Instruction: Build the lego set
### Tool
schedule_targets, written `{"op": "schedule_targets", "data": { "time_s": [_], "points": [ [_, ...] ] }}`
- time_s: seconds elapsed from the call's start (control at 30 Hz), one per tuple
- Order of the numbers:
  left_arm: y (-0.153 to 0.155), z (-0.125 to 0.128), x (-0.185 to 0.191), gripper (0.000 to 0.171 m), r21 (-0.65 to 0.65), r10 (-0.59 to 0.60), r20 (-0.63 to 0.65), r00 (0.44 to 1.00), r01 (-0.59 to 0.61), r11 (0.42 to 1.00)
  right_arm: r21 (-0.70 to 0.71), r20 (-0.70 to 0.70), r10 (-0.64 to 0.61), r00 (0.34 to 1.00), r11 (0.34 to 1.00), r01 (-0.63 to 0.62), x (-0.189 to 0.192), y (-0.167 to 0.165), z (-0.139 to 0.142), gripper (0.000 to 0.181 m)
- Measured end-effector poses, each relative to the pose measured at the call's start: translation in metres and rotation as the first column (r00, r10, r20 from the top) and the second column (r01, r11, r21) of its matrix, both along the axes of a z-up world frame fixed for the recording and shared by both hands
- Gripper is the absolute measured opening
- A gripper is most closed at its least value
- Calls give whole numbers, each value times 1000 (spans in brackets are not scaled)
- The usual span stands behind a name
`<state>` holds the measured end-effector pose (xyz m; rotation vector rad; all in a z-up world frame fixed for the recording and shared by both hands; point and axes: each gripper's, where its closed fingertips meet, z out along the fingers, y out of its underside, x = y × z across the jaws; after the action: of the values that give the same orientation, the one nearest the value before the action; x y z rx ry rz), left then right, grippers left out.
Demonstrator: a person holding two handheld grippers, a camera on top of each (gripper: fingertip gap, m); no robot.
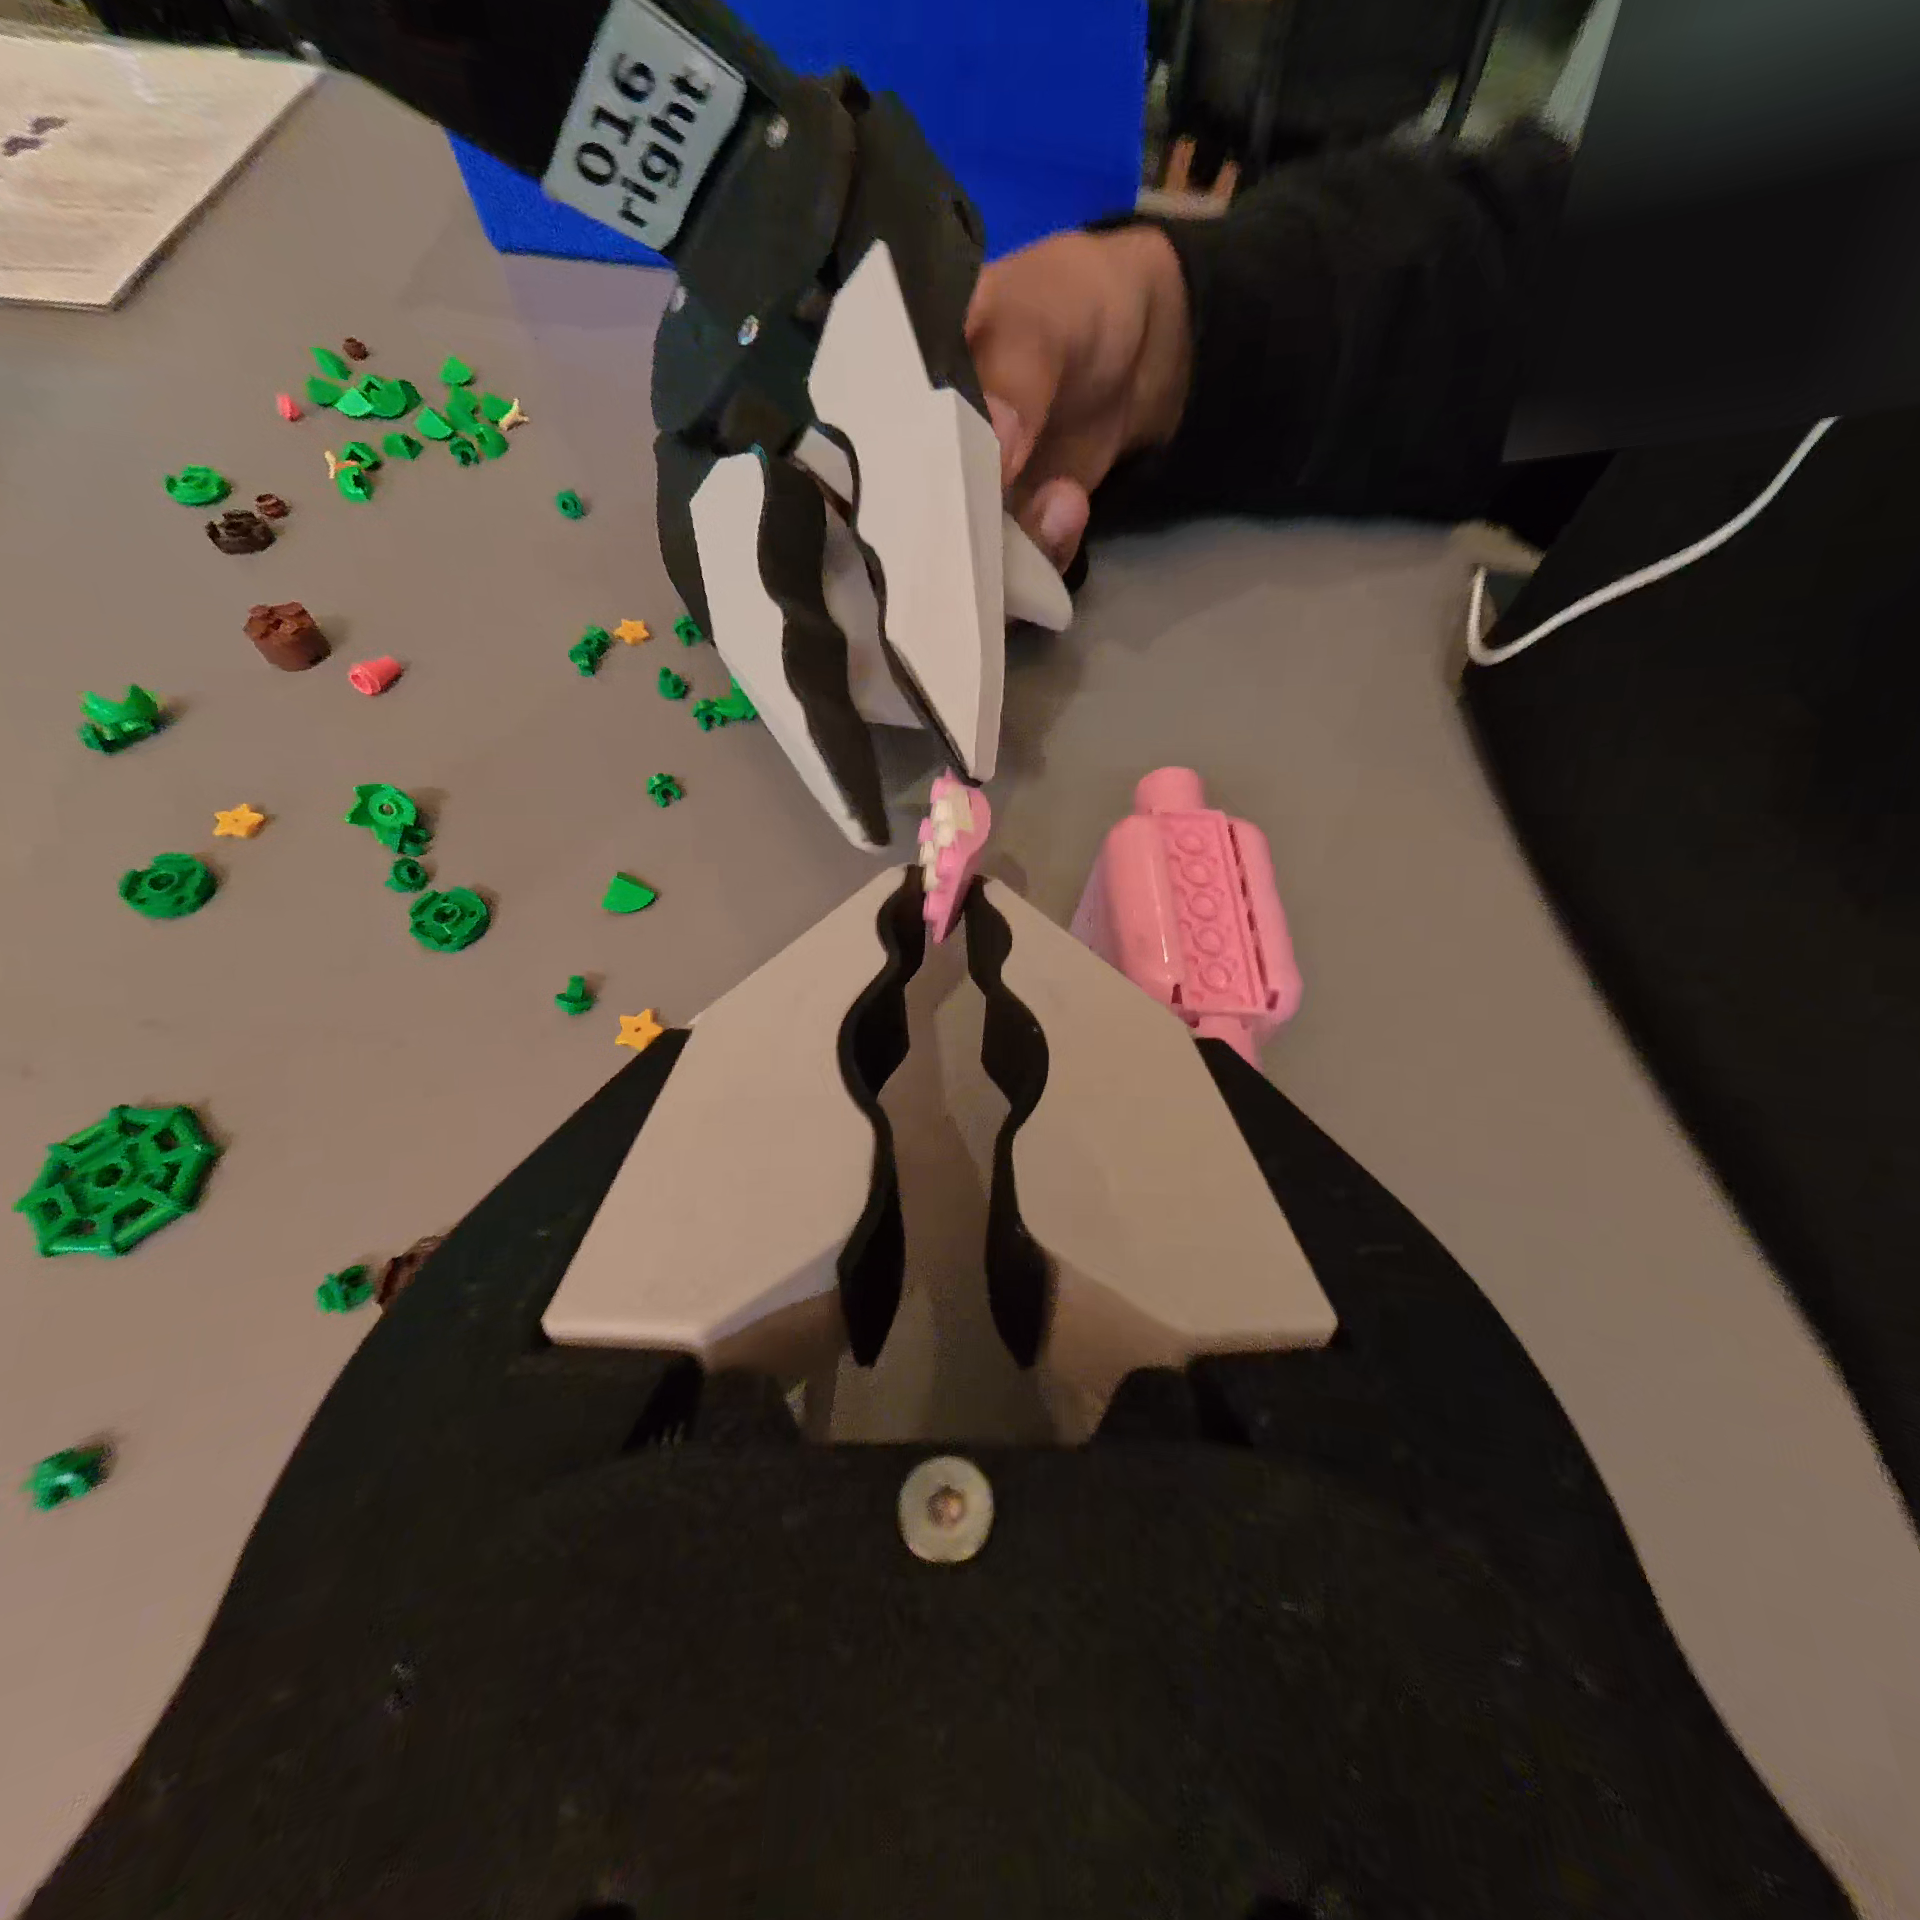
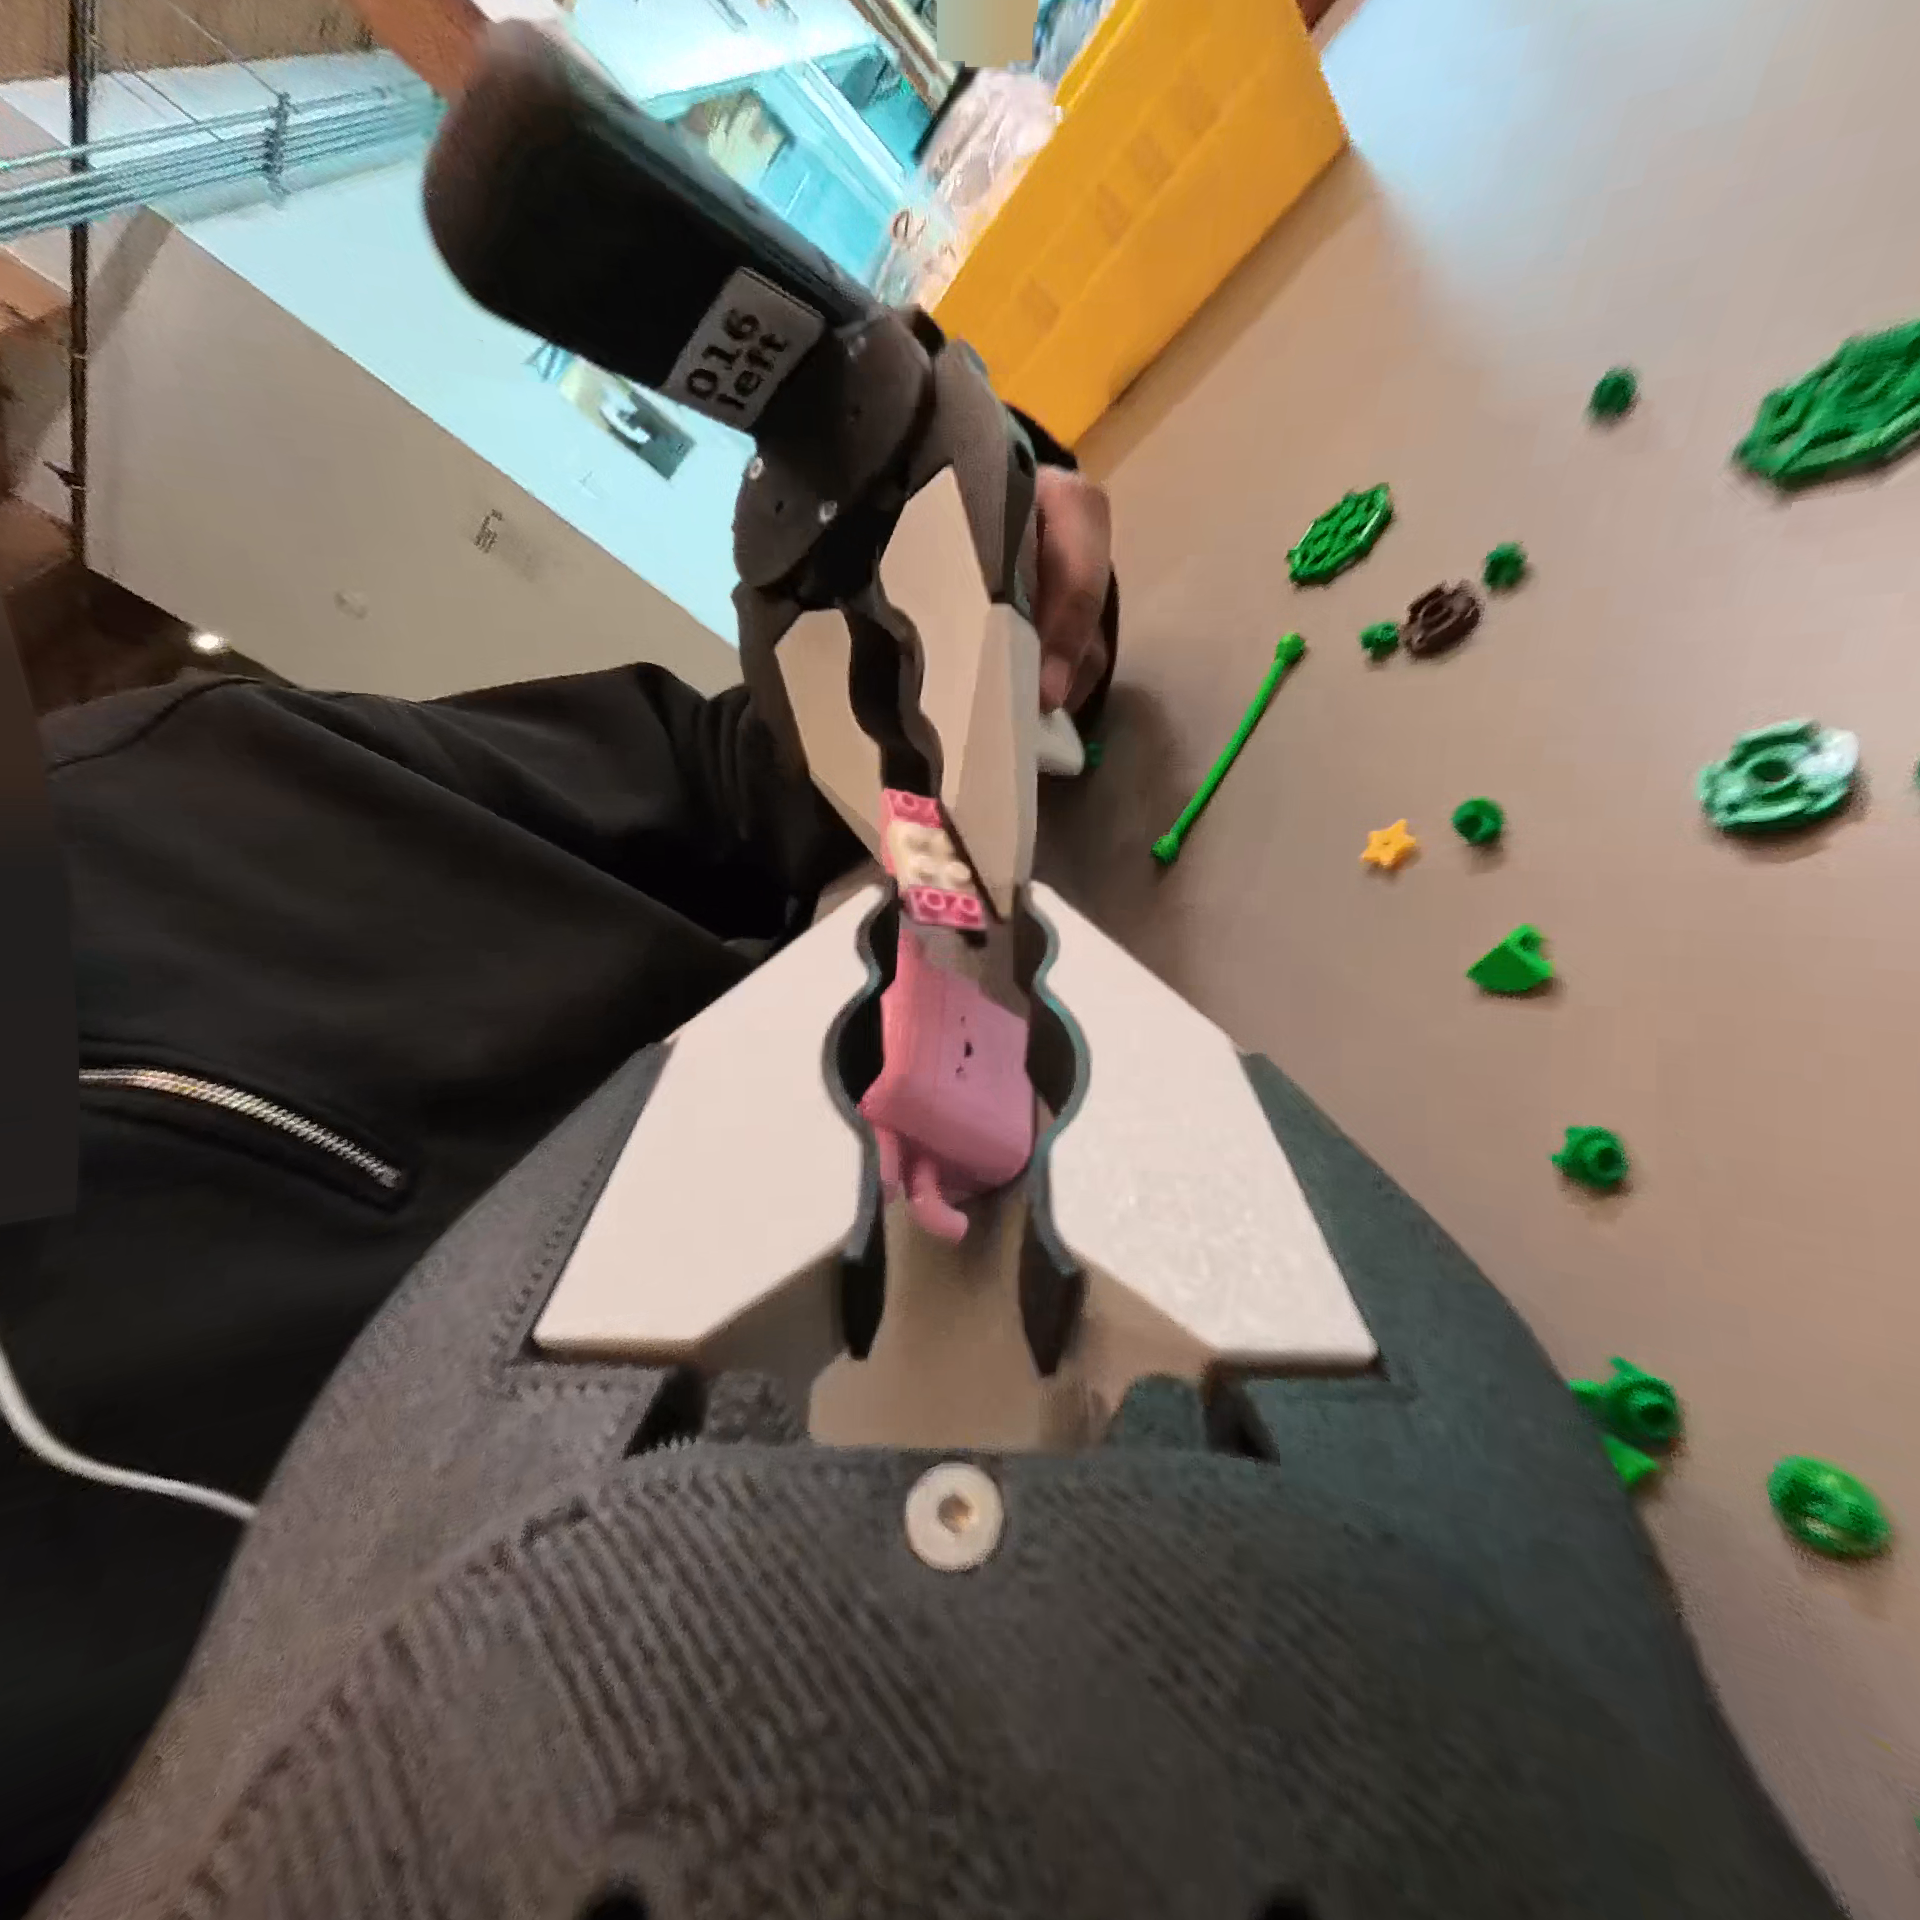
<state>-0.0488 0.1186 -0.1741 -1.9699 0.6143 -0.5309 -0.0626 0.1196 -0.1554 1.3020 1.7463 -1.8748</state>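
The left gripper (image 1: pixel 945 894) jaws clamp a small pink-and-white plate (image 1: pixel 951 857), steadying it while the right gripper (image 1: pixel 930 805), jaws nearly together, pinches its upper end, probably to seat it.

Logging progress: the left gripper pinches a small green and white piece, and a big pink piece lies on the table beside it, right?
Not green: the left wrist view shows the small piece in the left gripper is pink and white. The big pink piece lies on the table beside it.
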Motion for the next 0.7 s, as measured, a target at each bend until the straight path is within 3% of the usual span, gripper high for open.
{"op": "schedule_targets", "data": {
  "time_s": [0.13,0.3,0.4,0.7],
  "points": [
    [1,20,-2,3,-14,0,230,973,3,1000,102,-224,-59,973,991,84,-6,9,15,30],
    [0,44,-5,3,-20,-14,486,874,27,999,219,-551,-79,831,947,235,-4,7,42,23],
    [0,42,-2,3,-22,-23,477,879,38,999,228,-607,-72,791,938,261,-1,0,50,23],
    [-3,45,13,3,28,-73,413,908,67,997,260,-617,-20,787,939,227,4,-14,44,8]
  ]
}}
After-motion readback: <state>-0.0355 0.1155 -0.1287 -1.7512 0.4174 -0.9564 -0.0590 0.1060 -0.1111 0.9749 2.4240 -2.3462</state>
